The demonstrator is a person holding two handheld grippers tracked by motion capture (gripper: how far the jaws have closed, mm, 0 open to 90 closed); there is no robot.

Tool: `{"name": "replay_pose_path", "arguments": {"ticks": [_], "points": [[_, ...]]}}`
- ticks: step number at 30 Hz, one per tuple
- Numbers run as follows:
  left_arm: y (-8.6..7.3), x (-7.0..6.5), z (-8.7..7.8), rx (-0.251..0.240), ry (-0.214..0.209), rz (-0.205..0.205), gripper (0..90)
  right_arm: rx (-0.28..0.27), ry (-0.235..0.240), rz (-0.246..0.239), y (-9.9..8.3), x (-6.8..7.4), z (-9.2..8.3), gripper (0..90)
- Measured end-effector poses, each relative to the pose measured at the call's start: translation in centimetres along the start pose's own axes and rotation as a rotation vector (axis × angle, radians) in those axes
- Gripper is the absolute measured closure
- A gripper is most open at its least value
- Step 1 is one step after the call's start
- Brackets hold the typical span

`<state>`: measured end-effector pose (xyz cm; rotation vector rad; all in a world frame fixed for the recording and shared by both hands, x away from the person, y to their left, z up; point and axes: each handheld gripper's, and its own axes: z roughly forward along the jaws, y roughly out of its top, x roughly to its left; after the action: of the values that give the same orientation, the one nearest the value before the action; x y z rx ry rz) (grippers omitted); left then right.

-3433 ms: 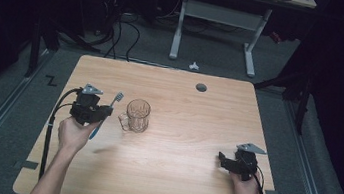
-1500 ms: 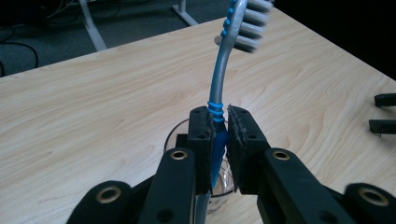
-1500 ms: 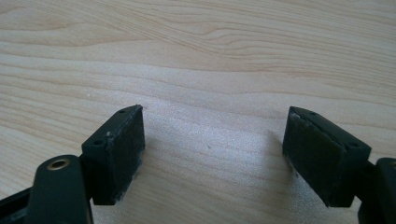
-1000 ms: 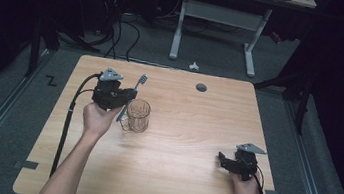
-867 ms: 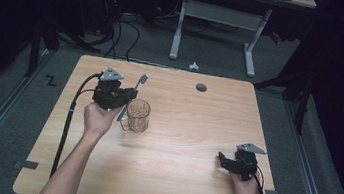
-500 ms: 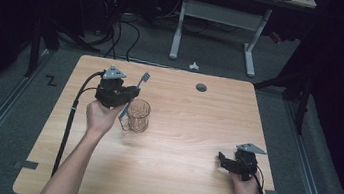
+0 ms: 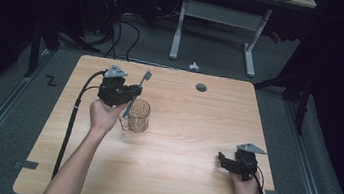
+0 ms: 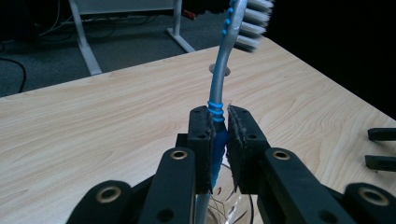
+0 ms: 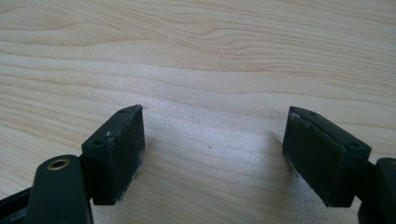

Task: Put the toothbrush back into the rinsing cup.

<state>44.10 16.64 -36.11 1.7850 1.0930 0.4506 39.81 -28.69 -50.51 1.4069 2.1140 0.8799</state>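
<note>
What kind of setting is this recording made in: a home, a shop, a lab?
Most likely a lab or workshop recording space, not a home: a bare wooden table on grey carpet, loose cables on the floor behind it, and a height-adjustable desk frame in a darkened room.

Spread fingers [image 9: 116,149] over wooden table [image 9: 210,56]

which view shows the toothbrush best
The left gripper view: the toothbrush stands close up, its blue-ringed handle clamped between the left gripper pads, bristles at top. The high view shows it small, slanting above the glass cup. The right gripper view looks at bare table.
</note>
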Motion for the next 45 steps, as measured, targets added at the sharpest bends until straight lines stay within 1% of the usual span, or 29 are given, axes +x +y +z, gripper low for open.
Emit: {"name": "replay_pose_path", "arguments": {"ticks": [8, 19, 37, 45], "points": [[-0.4, 0.4, 0.0, -0.003, -0.006, -0.016, 79.9, 0.0, 0.0, 0.0, 0.0, 0.0, 0.0, 21.2], [-0.6, 0.6, -0.3, 0.0, -0.002, -0.015, 79.6, 0.0, 0.0, -0.001, 0.0, 0.0, 0.0, 21.2], [-0.7, 0.4, -0.9, 0.026, 0.007, 0.007, 79.5, 0.0, 0.0, 0.0, 0.0, 0.0, 0.0, 21.2], [-1.1, 0.7, -1.2, 0.034, 0.014, 0.0, 79.3, 0.0, 0.0, -0.001, 0.0, 0.0, 0.0, 21.2]]}}
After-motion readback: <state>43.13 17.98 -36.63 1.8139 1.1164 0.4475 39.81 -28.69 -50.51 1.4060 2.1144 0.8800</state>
